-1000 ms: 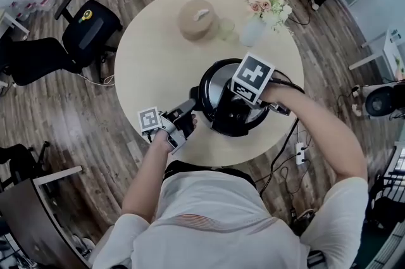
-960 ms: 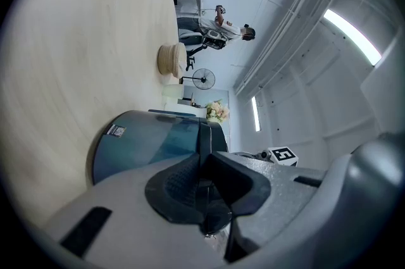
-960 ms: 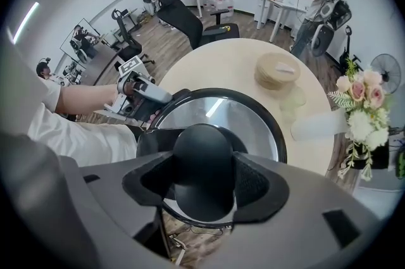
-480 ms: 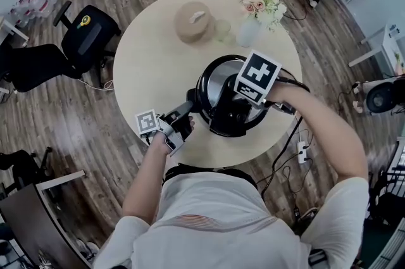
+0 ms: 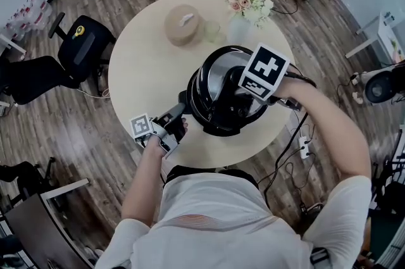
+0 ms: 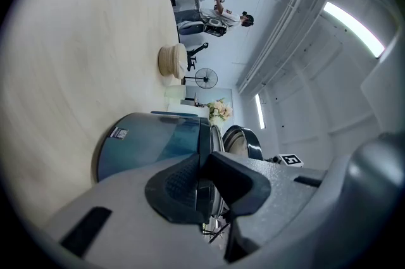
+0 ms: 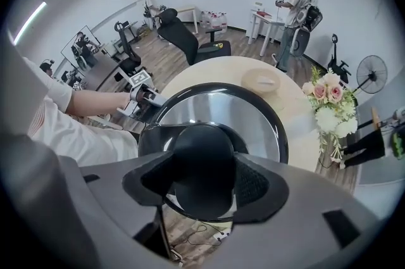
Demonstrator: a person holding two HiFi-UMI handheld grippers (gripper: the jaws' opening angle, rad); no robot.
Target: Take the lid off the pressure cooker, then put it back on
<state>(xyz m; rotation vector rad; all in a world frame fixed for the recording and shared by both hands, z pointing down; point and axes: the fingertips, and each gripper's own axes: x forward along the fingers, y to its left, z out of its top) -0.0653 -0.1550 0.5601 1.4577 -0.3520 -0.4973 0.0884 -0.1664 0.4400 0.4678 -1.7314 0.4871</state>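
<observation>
- Our right claw (image 7: 204, 178) is clamped on the black knob (image 7: 204, 157) of the lid (image 7: 253, 112). In the head view its marker cube (image 5: 266, 71) covers the jaws.
- The lid hangs tilted just above the pressure cooker (image 6: 149, 141) on the desk (image 5: 142, 71). It seems to stand clear of the rim in the left gripper view, and we cannot see inside the pot.
- Our left claw (image 6: 204, 182) is narrow, pinched on the cooker's side handle (image 5: 185, 97). Between the pads the handle shows only as a dark sliver.
</observation>
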